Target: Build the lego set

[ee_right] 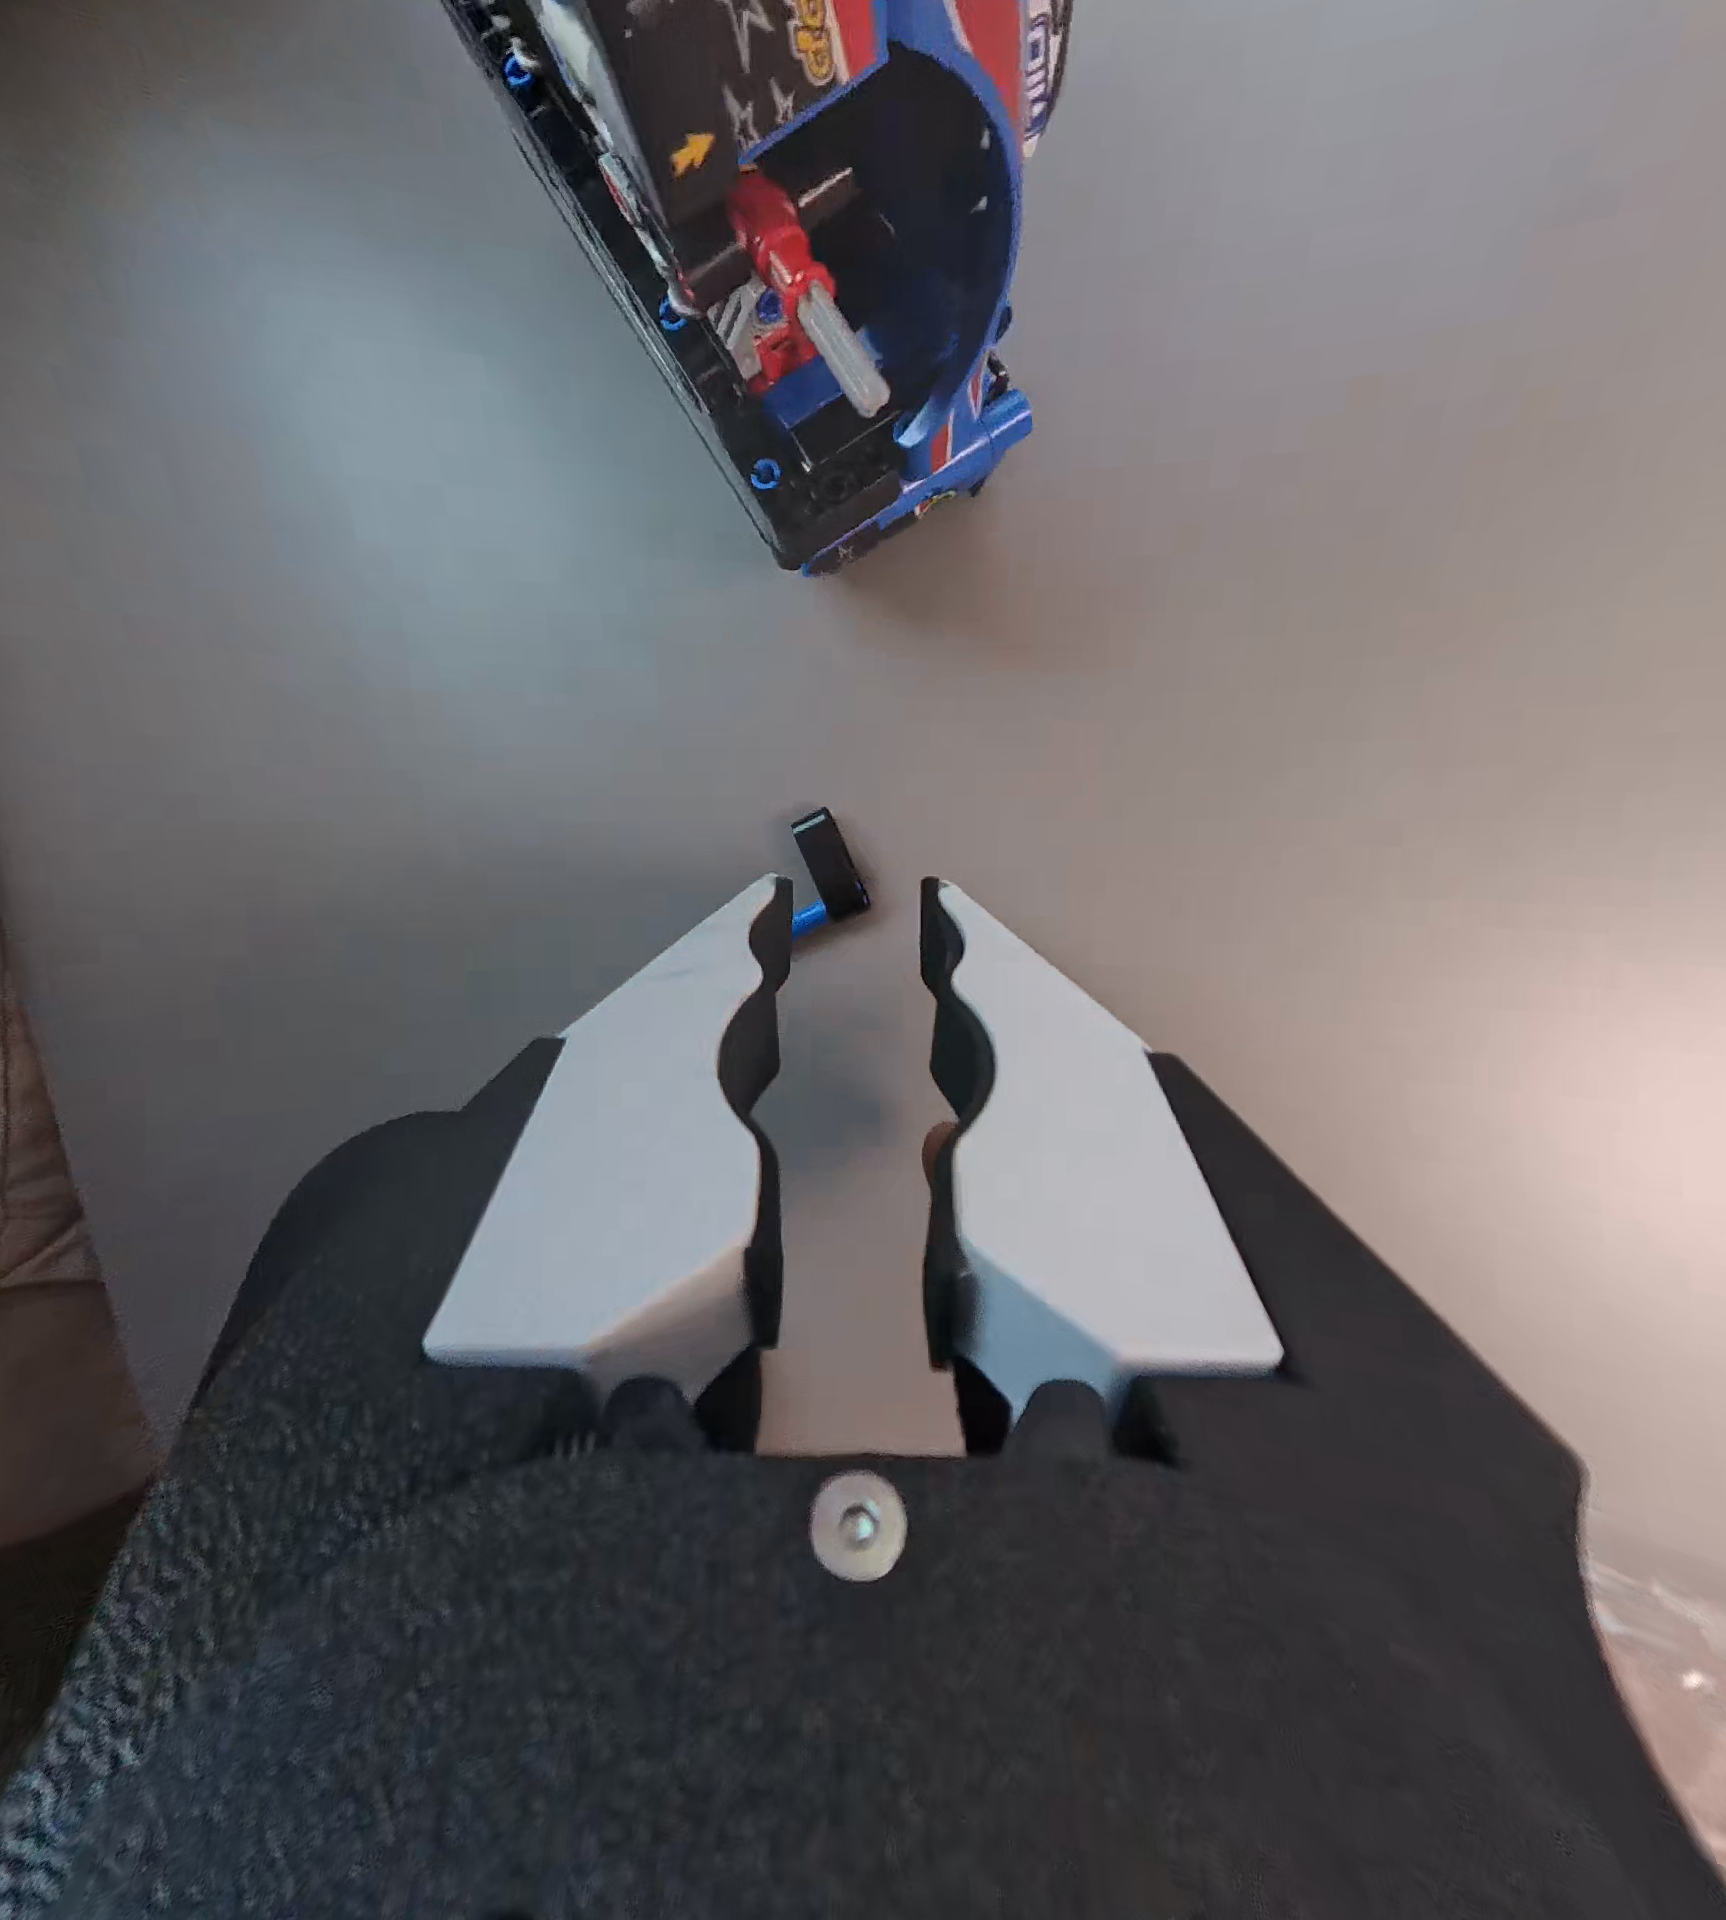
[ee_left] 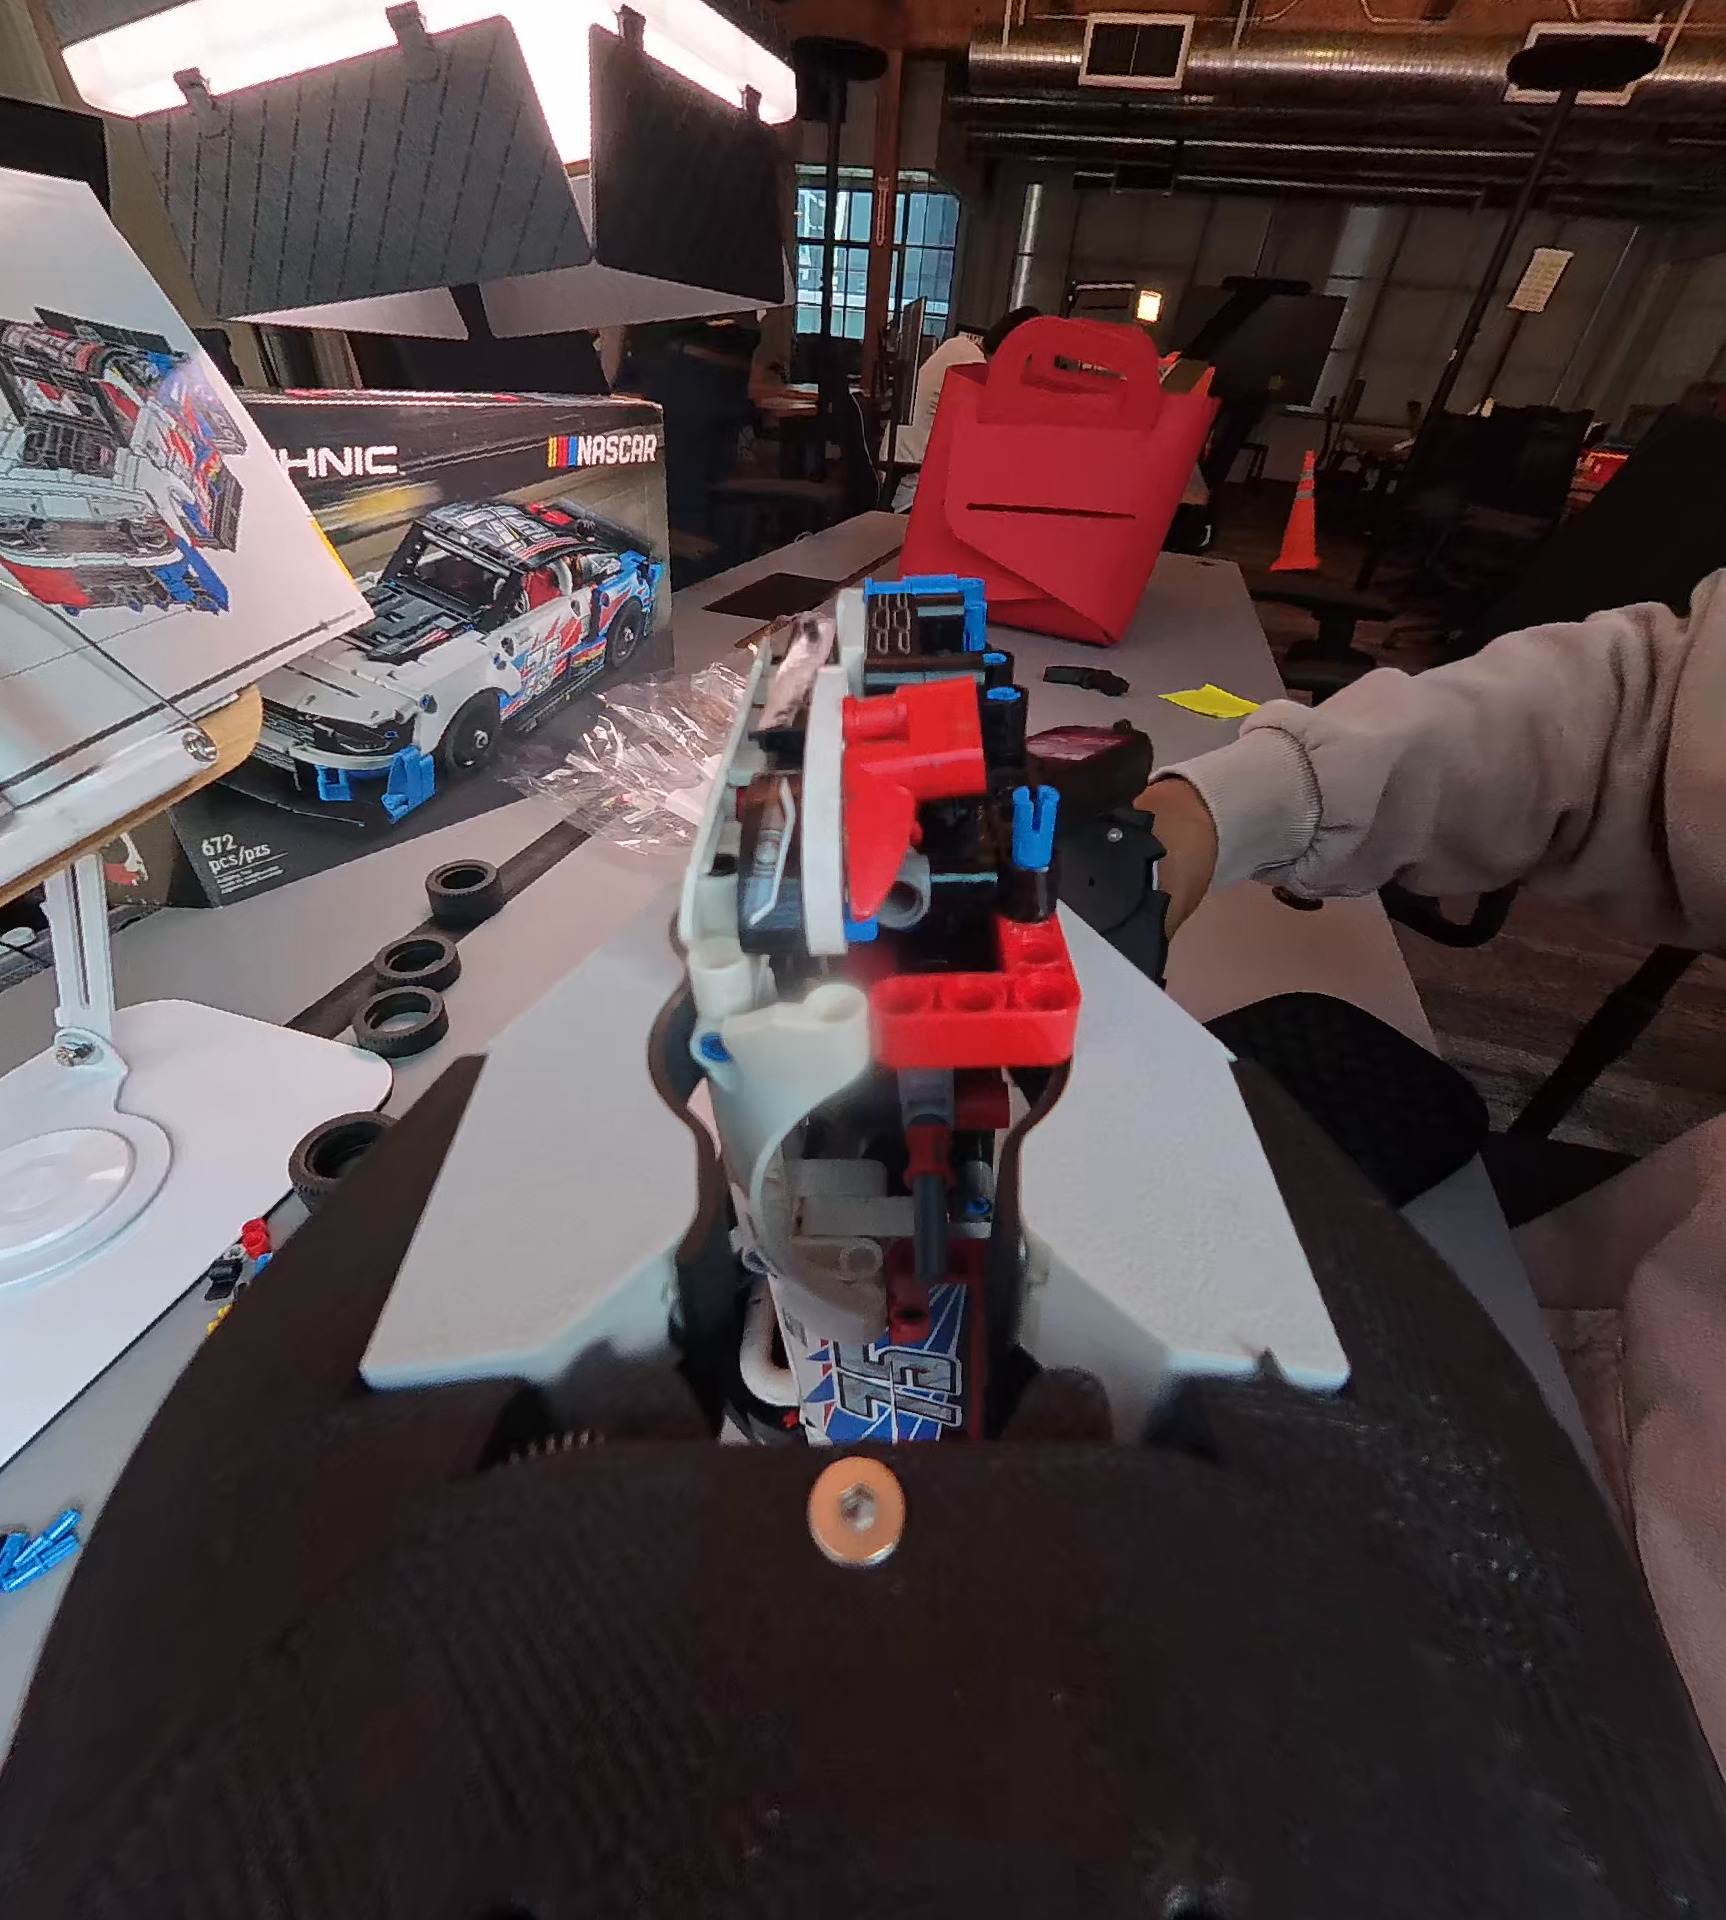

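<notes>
the left gripper [ee_left: 864,1049] is clamped on the car [ee_left: 869,831], a half-built lego model held up off the table [ee_left: 568,904] with its length running away from the camera. in the right wrist view the car's blue end [ee_right: 942,312] hangs over the table, well ahead of the right gripper.

the right gripper [ee_right: 857,899] is parted and holds nothing. it sits low over the table with a small black piece [ee_right: 830,864] on a blue pin [ee_right: 810,916] lying just past its tips, nearer the left finger [ee_right: 630,1122]. whether that finger touches the pin is hard to tell.

likely step: picking up this piece to fit it onto the car.

risks from here:
- the piece lies off-centre in the gap and flat on the table, so closing now could nudge it aside or pinch only the pin and let the black part swing.
- a thin piece on a smooth table may skid from under the tips if they come down too steep.
- the car is held at one end, so a push when fitting the piece could twist it in the grip or pop off loose panels.

four tyres [ee_left: 400,1020], spare blue pins [ee_left: 17,1558], the box [ee_left: 464,623] and the instruction sheet [ee_left: 100,436] lie to the left, away from the work.
</notes>
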A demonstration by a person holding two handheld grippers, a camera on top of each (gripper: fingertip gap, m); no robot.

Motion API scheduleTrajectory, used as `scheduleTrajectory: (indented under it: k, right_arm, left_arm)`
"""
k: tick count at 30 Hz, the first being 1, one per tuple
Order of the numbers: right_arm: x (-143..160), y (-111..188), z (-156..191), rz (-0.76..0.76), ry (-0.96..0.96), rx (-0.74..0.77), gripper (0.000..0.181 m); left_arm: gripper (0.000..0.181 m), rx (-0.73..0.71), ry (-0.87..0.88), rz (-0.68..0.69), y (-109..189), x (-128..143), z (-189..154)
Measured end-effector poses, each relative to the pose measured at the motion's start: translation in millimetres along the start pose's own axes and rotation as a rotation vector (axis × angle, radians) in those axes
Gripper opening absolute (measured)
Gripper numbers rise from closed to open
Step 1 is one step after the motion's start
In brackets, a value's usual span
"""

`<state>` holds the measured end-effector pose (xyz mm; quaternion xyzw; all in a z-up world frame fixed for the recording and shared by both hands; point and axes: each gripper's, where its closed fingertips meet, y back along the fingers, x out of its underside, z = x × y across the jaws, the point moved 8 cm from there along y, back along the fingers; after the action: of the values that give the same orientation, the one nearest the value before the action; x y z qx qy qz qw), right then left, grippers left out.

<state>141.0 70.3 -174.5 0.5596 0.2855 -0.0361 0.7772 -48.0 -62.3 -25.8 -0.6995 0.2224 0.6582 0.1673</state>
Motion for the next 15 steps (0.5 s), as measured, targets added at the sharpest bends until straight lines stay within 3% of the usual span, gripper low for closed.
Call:
scheduleTrajectory:
  k: [5, 8, 15]
  right_arm:
    - [-3.8, -13.0, 1.8, 0.036, 0.132, -0.051, 0.02]
    - [-1.3, -16.6, 3.6, 0.041, 0.17, -0.029, 0.007]
    - [-3.4, -1.5, 14.5, -0.103, 0.153, -0.004, 0.005]
  left_arm:
    - [0.055, 0.032, -0.046, -0.003, -1.7, 0.0, -7.3]
    - [0.057, 0.037, -0.09, 0.005, -2.5, 0.5, -10.8]
    - [0.064, 0.074, -0.147, 0.01, -1.6, 0.7, -16.1]
